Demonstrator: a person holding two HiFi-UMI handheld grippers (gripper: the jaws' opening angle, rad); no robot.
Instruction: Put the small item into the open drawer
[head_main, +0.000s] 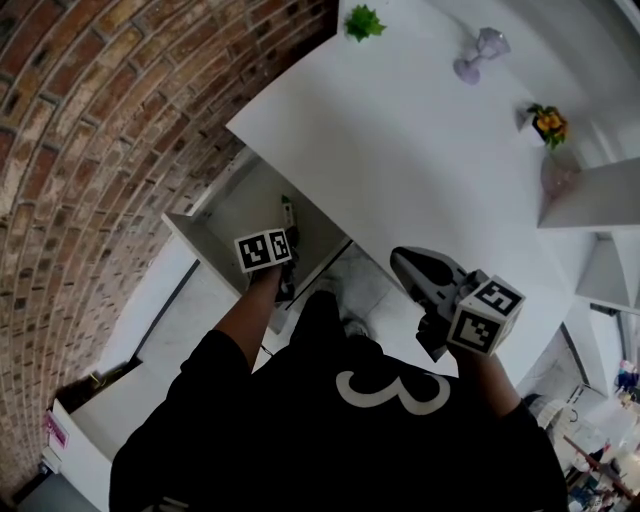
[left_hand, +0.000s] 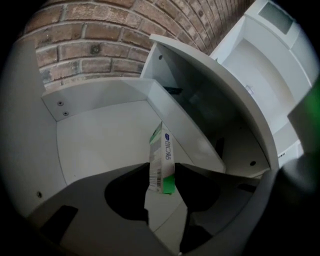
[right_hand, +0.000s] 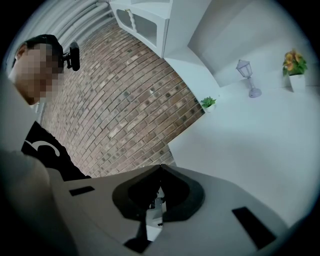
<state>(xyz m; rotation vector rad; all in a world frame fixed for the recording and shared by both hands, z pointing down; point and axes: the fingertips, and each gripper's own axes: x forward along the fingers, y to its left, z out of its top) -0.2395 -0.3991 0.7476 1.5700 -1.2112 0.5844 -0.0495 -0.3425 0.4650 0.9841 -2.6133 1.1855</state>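
Left gripper view: left gripper (left_hand: 162, 166) set inside the open drawer (left_hand: 105, 145), jaws closed on the flat sides of a small green-and-white carton (left_hand: 164, 145). The carton is held roughly upright above the drawer floor; whether its lower edge already touches that floor cannot be told. Right gripper view: right gripper (right_hand: 161, 167), jaws together, nothing between them, pointing across the white table (right_hand: 260, 140). Step in hand, as judged: release. Method advised: seat the carton's base on the floor first, clear of the drawer's side wall; spread both jaws evenly; withdraw straight back so neither pad tips the carton.
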